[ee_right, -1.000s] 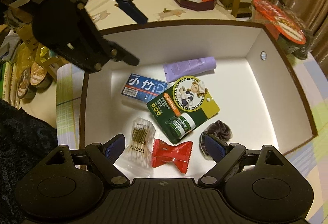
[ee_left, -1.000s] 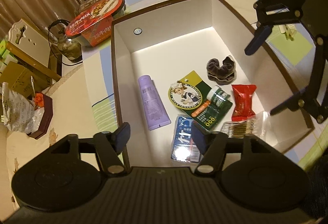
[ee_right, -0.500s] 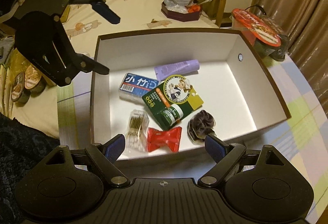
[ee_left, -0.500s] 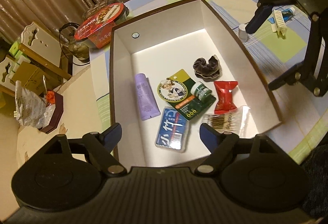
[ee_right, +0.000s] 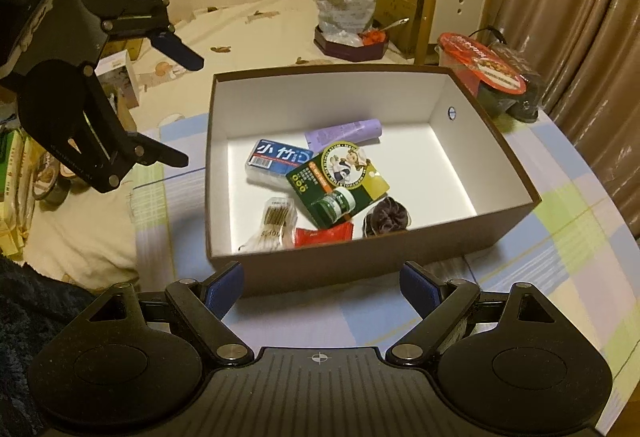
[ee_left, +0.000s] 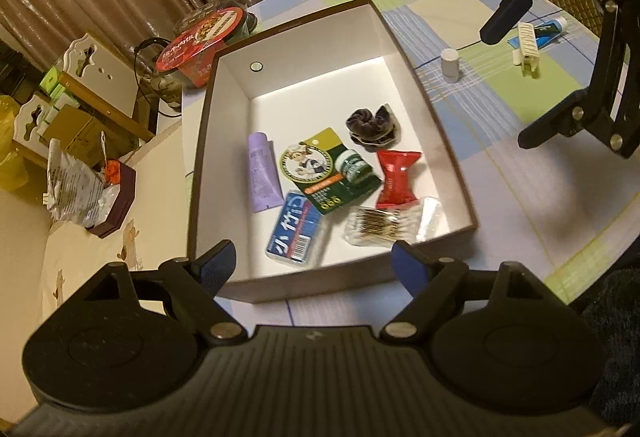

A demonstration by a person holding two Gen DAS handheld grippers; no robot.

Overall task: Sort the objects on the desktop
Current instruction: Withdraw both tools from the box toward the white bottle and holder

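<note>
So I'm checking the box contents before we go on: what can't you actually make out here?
- Red packet: right wrist view, lower part cut off by the box near wall.
- Scrunchie: same wall hides its lower part.
- Cotton swabs: left wrist view, blurred, label unreadable.
- Items beyond the right gripper: too small to identify.

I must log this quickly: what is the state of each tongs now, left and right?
Left tongs: open, holding nothing, hanging near the box.
Right tongs: open, holding nothing, also outside the box.
</note>
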